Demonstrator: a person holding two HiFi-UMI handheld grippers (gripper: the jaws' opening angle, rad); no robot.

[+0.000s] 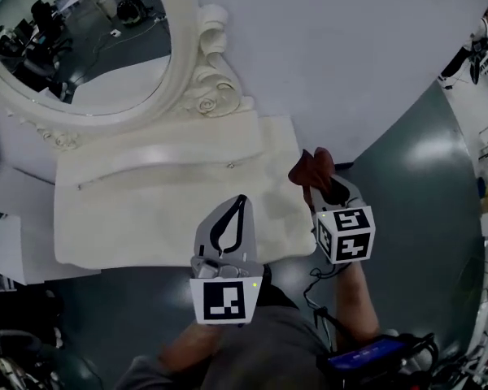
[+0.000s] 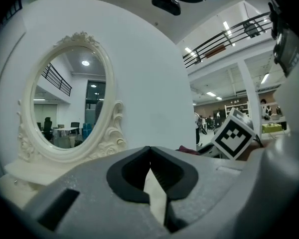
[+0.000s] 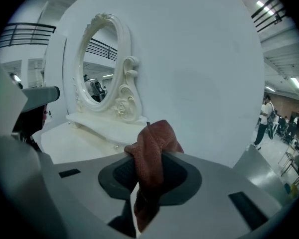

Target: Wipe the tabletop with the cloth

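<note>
Nearest, in the head view, the left gripper (image 1: 241, 200) hangs over the front edge of the cream tabletop (image 1: 146, 218). Only its own view shows the jaws pressed together at the tips with nothing between them. Just to its right, the right gripper (image 3: 148, 154) is clamped on the reddish-brown cloth (image 3: 154, 136). That gripper's view shows the cloth bunched up above the jaws and trailing down below them, which the head view does not show. From above, the cloth sits at the tabletop's right edge, ahead of the right gripper's marker cube (image 1: 345, 232) and well apart from the left jaws. No view settles whether it touches the surface. Farther back, an oval mirror (image 1: 81, 39) in an ornate white frame stands on the tabletop against a white wall (image 1: 333, 47).
</note>
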